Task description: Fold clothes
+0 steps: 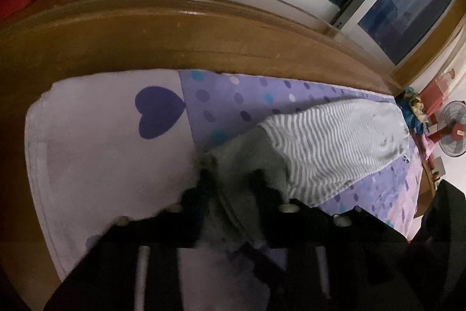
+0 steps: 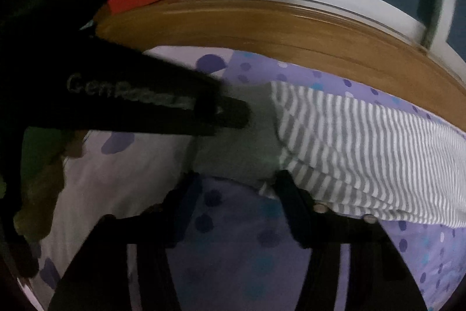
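Gripping the plain grey end of a striped garment (image 1: 329,142), left gripper (image 1: 230,179) with jaws clenched on the cloth, probably to lift that end for a fold. Beyond, garment stretched across a bed (image 1: 250,98) in purple dotted sheet, white heart-print pillow (image 1: 110,142) beside it, wooden headboard (image 1: 174,37), dark window (image 1: 413,5), standing fan (image 1: 454,133).

From the right wrist: right gripper (image 2: 236,179) with jaws spread wide, tips at the near grey hem, not yet closed, seemingly reaching for the second corner. Left gripper (image 2: 227,114) crossing above, pinching the same end. Striped garment (image 2: 364,153) lying on the bed (image 2: 247,238).
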A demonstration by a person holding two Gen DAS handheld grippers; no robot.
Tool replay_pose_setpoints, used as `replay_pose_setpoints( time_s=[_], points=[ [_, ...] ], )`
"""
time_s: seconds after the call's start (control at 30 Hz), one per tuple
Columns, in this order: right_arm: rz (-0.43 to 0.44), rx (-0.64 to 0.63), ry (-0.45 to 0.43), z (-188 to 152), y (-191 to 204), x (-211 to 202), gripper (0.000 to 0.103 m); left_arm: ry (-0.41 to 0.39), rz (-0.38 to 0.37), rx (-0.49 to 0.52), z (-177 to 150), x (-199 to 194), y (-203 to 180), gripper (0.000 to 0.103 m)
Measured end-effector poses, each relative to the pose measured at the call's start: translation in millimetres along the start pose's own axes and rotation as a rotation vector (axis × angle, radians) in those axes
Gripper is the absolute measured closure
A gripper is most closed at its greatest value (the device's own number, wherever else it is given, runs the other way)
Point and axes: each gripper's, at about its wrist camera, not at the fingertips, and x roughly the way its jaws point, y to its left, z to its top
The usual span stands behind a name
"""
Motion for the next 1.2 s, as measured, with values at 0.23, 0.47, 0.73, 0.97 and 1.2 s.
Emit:
replay_pose_setpoints(
  time_s=[0.23, 0.47, 0.73, 0.97, 1.2],
  points=[
    [0.054, 0.133, -0.018, 1.4, -24.9, -8.2, 0.080, -0.061, -0.028, 0.006, 10.5, -22.7, -11.7, 0.094],
    [0.209, 0.306, -0.079, 1.3, -54.7, -34.6, 0.081, -0.089, -0.057, 0.103, 29.1, -41.1, -59.9, 0.094],
    [0.240, 0.475, -0.134, -4.8, -103.0, -55.0, 0.081, -0.054, -0.092, 0.218, 50.9, -16.1, -117.5, 0.094],
    [0.104, 0.524, -0.094, -26.2, -135.4, -59.0, 0.080, 0.084, -0.152, 0.292, 52.7, 57.4, -156.5, 0.094],
    [0.032, 0.567, -0.069, -45.9, -161.0, -68.1, 0.080, 0.111, -0.200, 0.316, 54.4, 51.8, -158.2, 0.086]
  ],
)
